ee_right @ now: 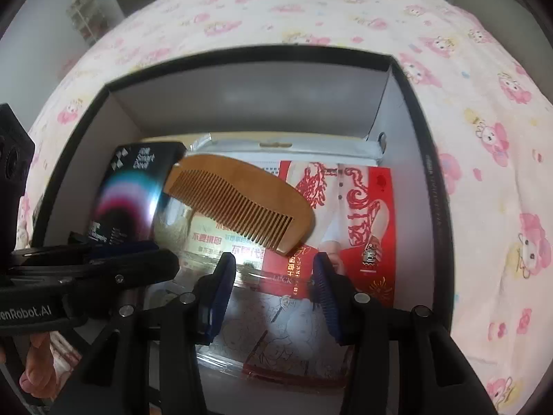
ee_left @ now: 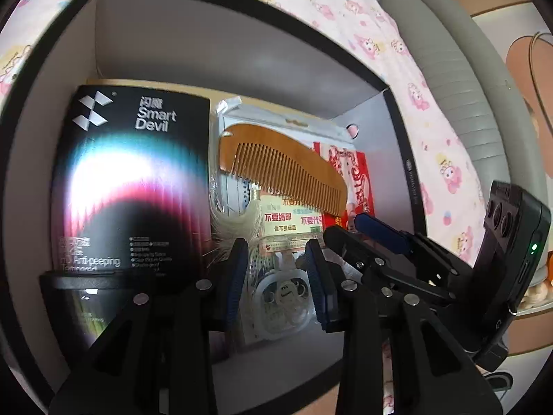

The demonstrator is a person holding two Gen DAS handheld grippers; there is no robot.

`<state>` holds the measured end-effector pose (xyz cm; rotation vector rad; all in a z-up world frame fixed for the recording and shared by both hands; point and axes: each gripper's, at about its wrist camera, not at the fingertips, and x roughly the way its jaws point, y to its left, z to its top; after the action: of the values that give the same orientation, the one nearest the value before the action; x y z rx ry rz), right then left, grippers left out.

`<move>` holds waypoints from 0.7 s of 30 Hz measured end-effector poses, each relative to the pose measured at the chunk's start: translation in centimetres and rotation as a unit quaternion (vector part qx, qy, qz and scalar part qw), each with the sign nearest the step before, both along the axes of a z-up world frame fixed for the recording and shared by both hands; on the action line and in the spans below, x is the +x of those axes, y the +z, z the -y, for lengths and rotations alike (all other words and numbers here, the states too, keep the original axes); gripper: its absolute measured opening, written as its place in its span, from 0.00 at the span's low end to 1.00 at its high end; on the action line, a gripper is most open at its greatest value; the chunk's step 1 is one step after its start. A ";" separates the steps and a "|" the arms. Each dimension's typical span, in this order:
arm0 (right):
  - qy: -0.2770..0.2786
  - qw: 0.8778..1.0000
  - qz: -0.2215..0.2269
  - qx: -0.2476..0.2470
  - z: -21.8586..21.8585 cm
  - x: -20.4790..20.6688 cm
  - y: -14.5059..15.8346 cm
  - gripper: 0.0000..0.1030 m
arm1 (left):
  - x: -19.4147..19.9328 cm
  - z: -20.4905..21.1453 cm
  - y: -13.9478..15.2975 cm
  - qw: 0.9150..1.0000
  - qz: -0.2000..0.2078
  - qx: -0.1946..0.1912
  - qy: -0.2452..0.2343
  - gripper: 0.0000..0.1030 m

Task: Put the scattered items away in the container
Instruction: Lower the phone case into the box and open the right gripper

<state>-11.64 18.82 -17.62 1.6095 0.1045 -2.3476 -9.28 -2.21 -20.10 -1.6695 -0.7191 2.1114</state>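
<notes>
Both my grippers hang over the open box (ee_right: 428,159) on the bed: left fingers (ee_left: 276,276) part-open and empty above a clear packet (ee_left: 283,297), right fingers (ee_right: 273,287) wider, also empty. The wooden comb (ee_right: 238,204) already lies inside, just ahead, its long axis slanting across the red packet (ee_right: 373,214). My right is nearer.

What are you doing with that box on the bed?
A person is tidying things into the black box with two grippers. The wooden comb, a Smart Devil package and a red packet already lie inside. Both the left gripper and the right gripper hang over it with nothing between their fingers.
</notes>
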 end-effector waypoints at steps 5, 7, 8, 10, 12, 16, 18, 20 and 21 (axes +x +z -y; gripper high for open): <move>-0.021 0.999 -0.035 -0.033 -1.3 3.0 2.6 0.42 | 2.5 1.0 2.4 0.999 -0.038 0.009 0.007 0.32; -0.022 0.998 -0.041 -0.035 -1.3 4.3 2.7 0.43 | 3.0 0.5 2.3 0.999 -0.035 0.005 -0.001 0.32; -0.024 0.999 -0.034 -0.033 -1.3 4.3 2.3 0.43 | 2.3 -1.0 2.0 0.999 -0.031 0.001 -0.006 0.32; -0.020 0.999 -0.013 -0.028 -0.7 4.4 1.3 0.43 | 2.4 -1.3 1.7 1.000 -0.025 -0.002 -0.009 0.32; -0.015 1.000 -0.018 -0.021 -0.5 4.5 1.5 0.43 | 1.8 -2.5 0.8 1.000 -0.012 -0.013 -0.004 0.32; -0.018 1.000 -0.005 -0.024 -1.0 4.2 1.0 0.43 | 1.6 -3.2 -0.2 0.999 0.003 -0.033 -0.004 0.29; -0.019 1.000 0.002 -0.023 -1.1 4.0 0.7 0.43 | 1.5 -3.3 -0.3 1.000 0.005 -0.031 -0.005 0.29; -0.019 1.000 0.002 -0.024 -1.1 3.9 0.6 0.43 | 1.5 -3.2 -0.3 1.000 0.005 -0.029 -0.007 0.29; -0.019 1.000 0.002 -0.023 -1.1 3.9 0.6 0.43 | 1.6 -3.2 -0.3 1.000 0.003 -0.026 -0.007 0.29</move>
<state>-7.79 19.91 -17.04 1.6066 0.0188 -2.3573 -7.72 0.95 -20.40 -1.7041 -0.6574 2.1331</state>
